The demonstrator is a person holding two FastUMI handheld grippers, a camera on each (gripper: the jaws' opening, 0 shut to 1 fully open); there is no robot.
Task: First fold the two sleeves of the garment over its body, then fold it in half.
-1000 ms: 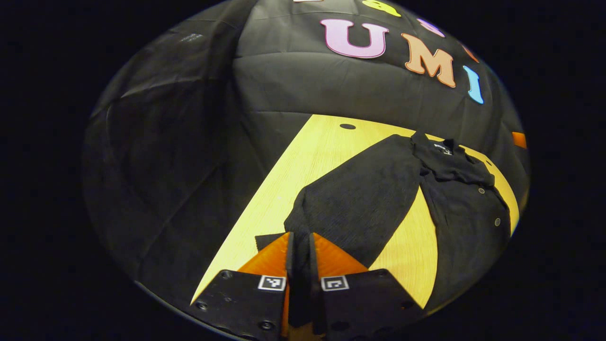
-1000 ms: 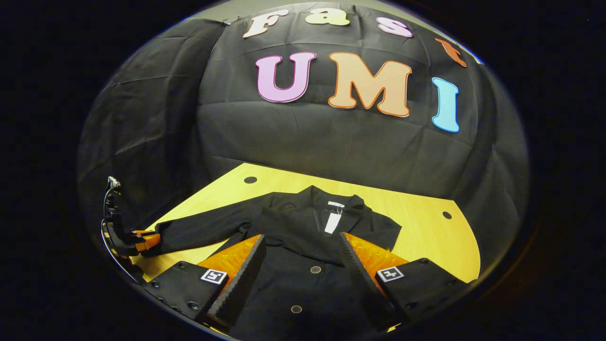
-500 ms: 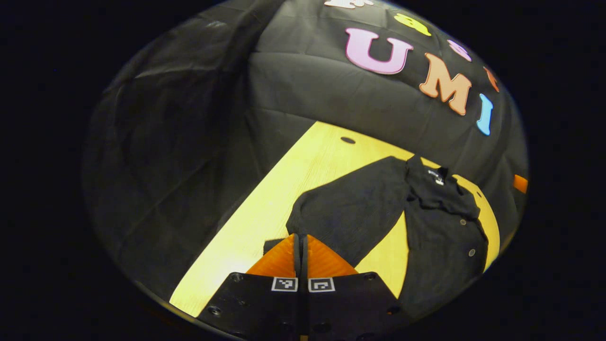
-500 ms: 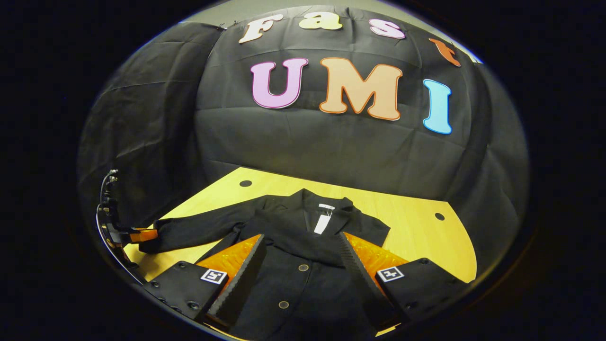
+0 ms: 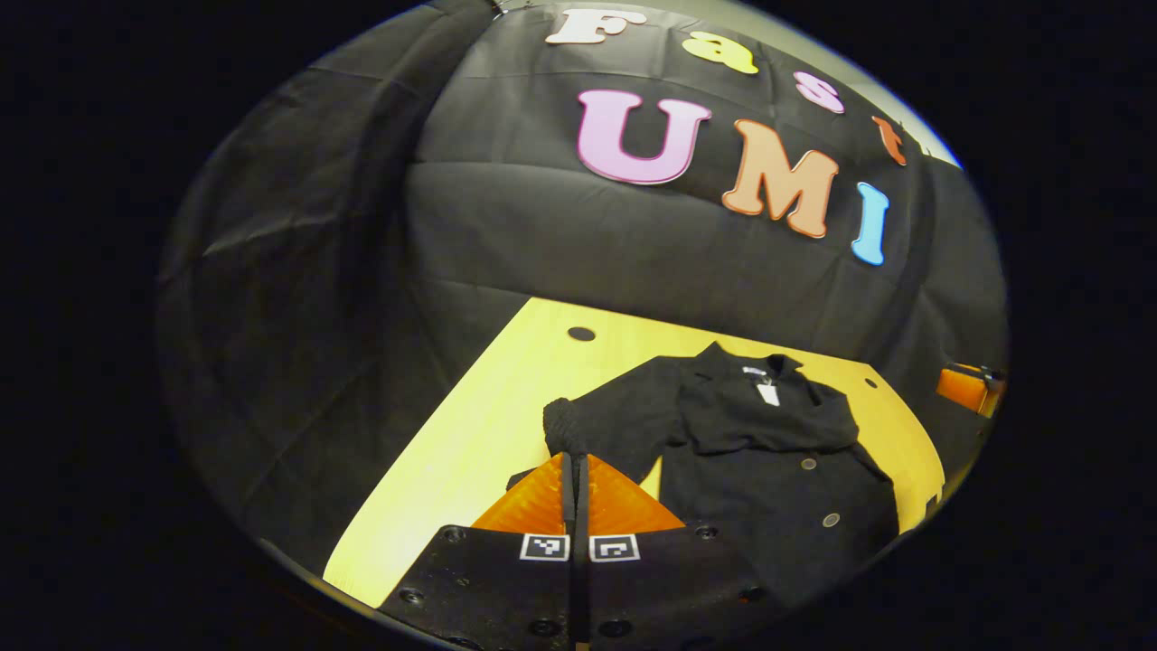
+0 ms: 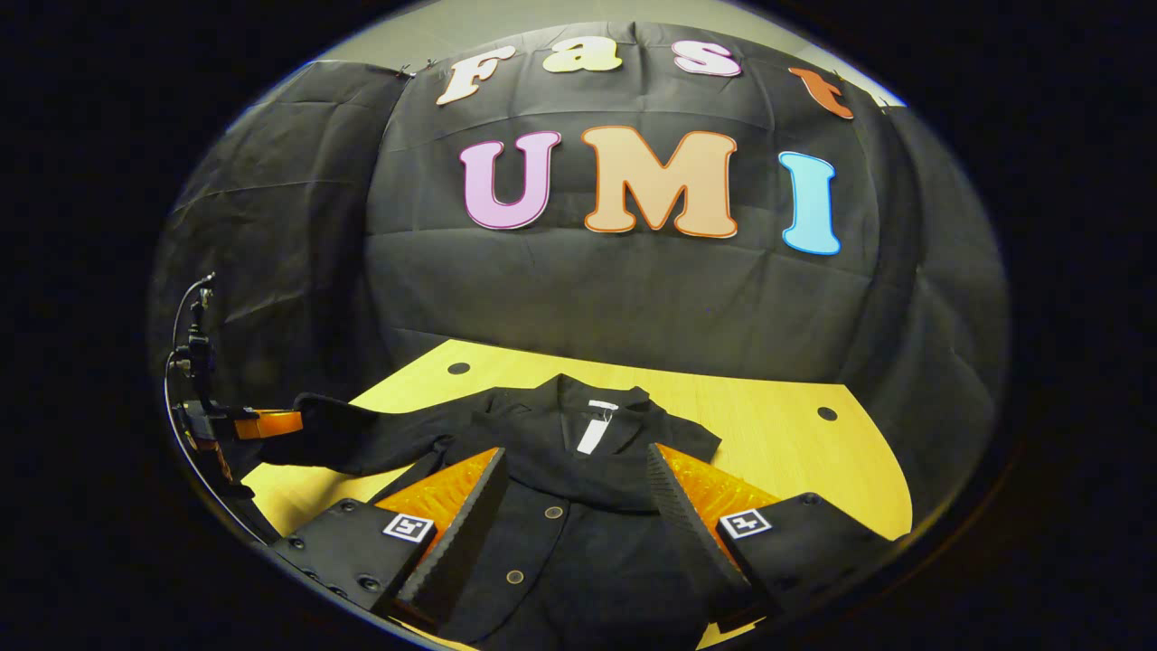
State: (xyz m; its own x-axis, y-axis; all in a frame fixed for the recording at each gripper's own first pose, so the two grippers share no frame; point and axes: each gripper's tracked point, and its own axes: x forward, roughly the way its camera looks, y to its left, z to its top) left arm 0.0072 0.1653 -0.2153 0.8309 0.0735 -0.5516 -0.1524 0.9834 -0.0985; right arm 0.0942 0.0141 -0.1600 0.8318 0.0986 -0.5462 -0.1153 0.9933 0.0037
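Left gripper [image 5: 575, 463] pinching sleeve [image 5: 604, 423] cuff, raised off table [image 5: 470, 452]; right gripper [image 6: 571, 493] spread wide above jacket [image 6: 578, 542] front, near collar.

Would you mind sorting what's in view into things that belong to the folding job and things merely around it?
Belongs to the job:
black jacket
its sleeve, pinched by the left gripper
right gripper, open above the jacket

Just around:
wooden table
black booth cloth
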